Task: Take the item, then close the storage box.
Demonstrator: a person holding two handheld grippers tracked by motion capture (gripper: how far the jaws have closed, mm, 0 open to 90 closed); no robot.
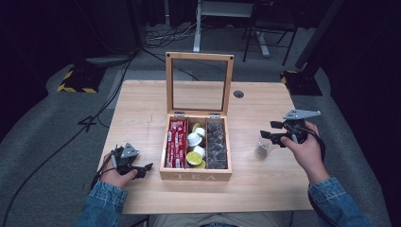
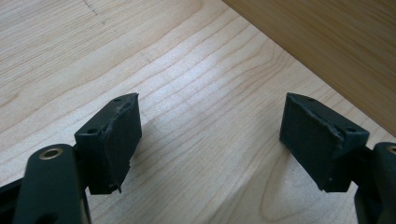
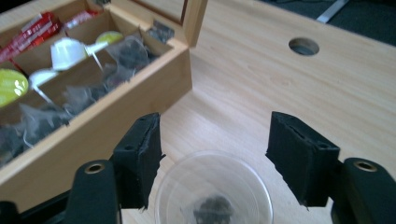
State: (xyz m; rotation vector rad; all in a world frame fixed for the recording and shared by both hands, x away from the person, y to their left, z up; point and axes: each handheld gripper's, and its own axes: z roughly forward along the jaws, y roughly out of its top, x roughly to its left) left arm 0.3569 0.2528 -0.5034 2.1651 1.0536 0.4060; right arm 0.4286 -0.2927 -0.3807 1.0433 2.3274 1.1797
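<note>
Pale wood grain ran across the table, which stood on grey carpet with dark room around it, cables trailing over the floor and a round hole near the table's far edge. At the middle sat the wooden tea box, its glass lid propped upright, with red packets in the left compartment, white and yellow pods in the middle one and dark tea bags on the right.

I had my left gripper resting low on the table just left of the box, hand wrapped round it, sleeve in denim. Its jaws stood spread over bare wood, the box wall beside them.

My right gripper I held raised to the right of the box, jaws pointing left and parted. Between and just below them stood a clear plastic cup with something dark at its bottom; I could not tell whether the pads touched it.
</note>
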